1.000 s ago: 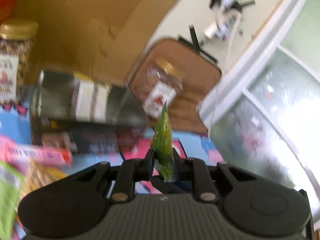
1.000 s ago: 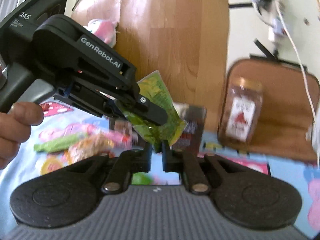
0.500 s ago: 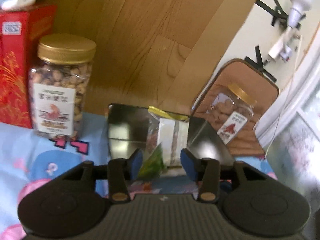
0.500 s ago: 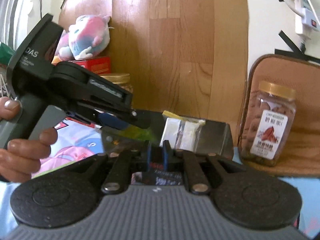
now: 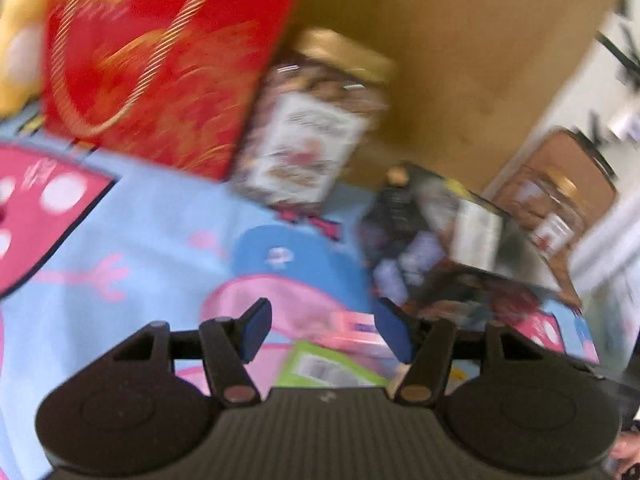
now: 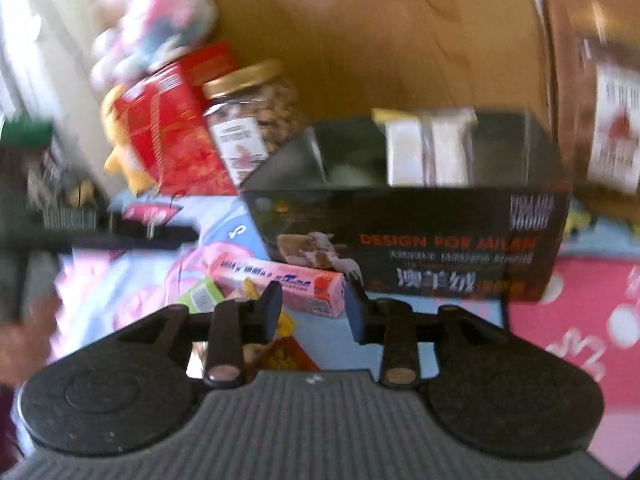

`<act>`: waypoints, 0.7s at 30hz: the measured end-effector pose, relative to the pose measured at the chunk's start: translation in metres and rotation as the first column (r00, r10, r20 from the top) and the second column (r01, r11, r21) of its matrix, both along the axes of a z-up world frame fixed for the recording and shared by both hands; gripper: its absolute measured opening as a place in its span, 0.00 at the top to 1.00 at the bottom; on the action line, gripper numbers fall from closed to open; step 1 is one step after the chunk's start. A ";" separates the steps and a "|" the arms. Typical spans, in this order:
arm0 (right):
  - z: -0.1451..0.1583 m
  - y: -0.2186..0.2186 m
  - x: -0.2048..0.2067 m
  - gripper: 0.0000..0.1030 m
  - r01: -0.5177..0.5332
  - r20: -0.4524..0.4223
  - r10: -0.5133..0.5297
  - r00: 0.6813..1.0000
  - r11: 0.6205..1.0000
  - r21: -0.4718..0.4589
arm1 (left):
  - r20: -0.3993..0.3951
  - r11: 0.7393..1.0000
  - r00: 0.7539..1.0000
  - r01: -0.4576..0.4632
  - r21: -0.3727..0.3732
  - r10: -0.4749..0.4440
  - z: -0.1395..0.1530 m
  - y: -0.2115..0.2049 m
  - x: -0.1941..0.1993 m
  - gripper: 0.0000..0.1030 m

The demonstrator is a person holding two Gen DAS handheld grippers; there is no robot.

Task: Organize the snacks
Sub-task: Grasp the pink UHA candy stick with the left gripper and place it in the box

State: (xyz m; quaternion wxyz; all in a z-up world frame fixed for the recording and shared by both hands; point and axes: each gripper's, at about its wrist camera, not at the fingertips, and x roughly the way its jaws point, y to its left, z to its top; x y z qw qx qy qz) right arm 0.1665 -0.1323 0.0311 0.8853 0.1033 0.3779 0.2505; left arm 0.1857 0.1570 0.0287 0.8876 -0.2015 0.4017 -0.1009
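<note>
Both views are blurred by motion. A dark open box [image 6: 404, 236] stands on the cartoon-print cloth with white snack packs [image 6: 430, 148] inside; it shows in the left wrist view [image 5: 452, 256] too. My left gripper [image 5: 320, 330] is open and empty above the cloth, left of the box. My right gripper [image 6: 312, 312] is open and empty, just above a pink snack bar [image 6: 280, 280] lying in front of the box. A green packet [image 5: 324, 368] lies below my left gripper, also seen in the right wrist view [image 6: 200, 298].
A gold-lidded nut jar [image 5: 308, 128] and a red gift box [image 5: 160, 56] stand at the back against a wooden board. A second nut jar [image 6: 608, 128] sits right of the box. Orange snack packets [image 6: 280, 356] lie under my right gripper. A plush toy [image 6: 160, 32] sits on the red box.
My left gripper let go of the green packet over the box, opened wide and swung left and down. My right gripper opened and dropped toward the pink bar.
</note>
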 end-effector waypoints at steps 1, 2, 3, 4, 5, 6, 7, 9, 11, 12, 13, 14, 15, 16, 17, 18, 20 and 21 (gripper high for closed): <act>-0.003 -0.004 0.006 0.63 0.033 -0.043 -0.031 0.999 0.999 0.035 | -0.010 0.999 1.000 -0.018 -0.026 0.018 -0.005 0.006 0.002 0.43; -0.006 -0.007 0.012 0.60 0.065 -0.085 -0.060 0.995 0.995 0.069 | -0.019 0.998 1.000 -0.024 -0.062 0.023 -0.009 0.010 0.004 0.43; -0.009 -0.010 0.016 0.60 0.086 -0.114 -0.074 0.991 0.992 0.095 | -0.027 0.995 0.999 -0.023 -0.101 0.020 -0.013 0.014 0.005 0.43; -0.012 -0.011 0.021 0.60 0.104 -0.138 -0.088 0.986 0.988 0.112 | -0.032 0.991 0.999 -0.018 -0.130 0.014 -0.015 0.016 0.006 0.43; -0.014 -0.011 0.023 0.59 0.121 -0.157 -0.101 0.982 0.986 0.119 | -0.036 0.988 0.999 -0.006 -0.152 0.001 -0.017 0.013 0.007 0.43; -0.018 -0.010 0.025 0.59 0.133 -0.184 -0.108 0.977 0.983 0.129 | -0.037 0.988 0.999 0.009 -0.153 -0.015 -0.019 0.007 0.005 0.43; -0.021 -0.008 0.026 0.59 0.135 -0.205 -0.104 0.973 0.980 0.144 | -0.036 0.989 0.999 0.023 -0.147 -0.029 -0.020 0.000 0.005 0.44; -0.023 -0.004 0.023 0.59 0.134 -0.207 -0.102 0.973 0.980 0.147 | -0.039 0.989 0.998 0.049 -0.137 -0.054 -0.021 -0.010 0.004 0.44; -0.021 0.000 0.019 0.59 0.127 -0.201 -0.097 0.975 0.982 0.141 | -0.037 0.986 0.996 0.069 -0.150 -0.075 -0.021 -0.016 0.004 0.46; -0.022 0.002 0.017 0.59 0.124 -0.206 -0.093 0.974 0.982 0.145 | -0.035 0.986 0.996 0.070 -0.150 -0.076 -0.022 -0.018 0.005 0.46; -0.023 0.004 0.020 0.60 0.124 -0.206 -0.093 0.974 0.982 0.143 | -0.031 0.987 0.997 0.068 -0.142 -0.073 -0.021 -0.021 0.006 0.48; -0.022 0.006 0.017 0.60 0.122 -0.199 -0.094 0.975 0.983 0.134 | -0.028 0.989 0.997 0.067 -0.131 -0.071 -0.022 -0.023 0.007 0.49; -0.021 0.009 0.015 0.61 0.118 -0.191 -0.093 0.977 0.986 0.121 | -0.027 0.991 0.997 0.067 -0.114 -0.071 -0.021 -0.025 0.008 0.51; -0.020 0.012 0.014 0.61 0.113 -0.183 -0.091 0.979 0.988 0.109 | -0.025 0.992 0.997 0.070 -0.104 -0.073 -0.020 -0.026 0.008 0.52; -0.019 0.015 0.011 0.61 0.107 -0.174 -0.089 0.981 0.990 0.097 | -0.021 0.993 0.997 0.076 -0.095 -0.078 -0.019 -0.025 0.006 0.53; -0.018 0.011 0.012 0.61 0.101 -0.169 -0.085 0.982 0.991 0.089 | -0.016 0.993 0.997 0.079 -0.085 -0.081 -0.017 -0.026 0.004 0.54; -0.017 0.010 0.015 0.61 0.096 -0.169 -0.079 0.982 0.991 0.093 | 0.000 0.993 0.996 0.086 -0.075 -0.086 -0.010 -0.025 -0.004 0.54; -0.015 0.010 0.012 0.61 0.093 -0.165 -0.076 0.983 0.991 0.099 | 0.011 0.994 0.996 0.088 -0.070 -0.087 -0.006 -0.024 -0.010 0.54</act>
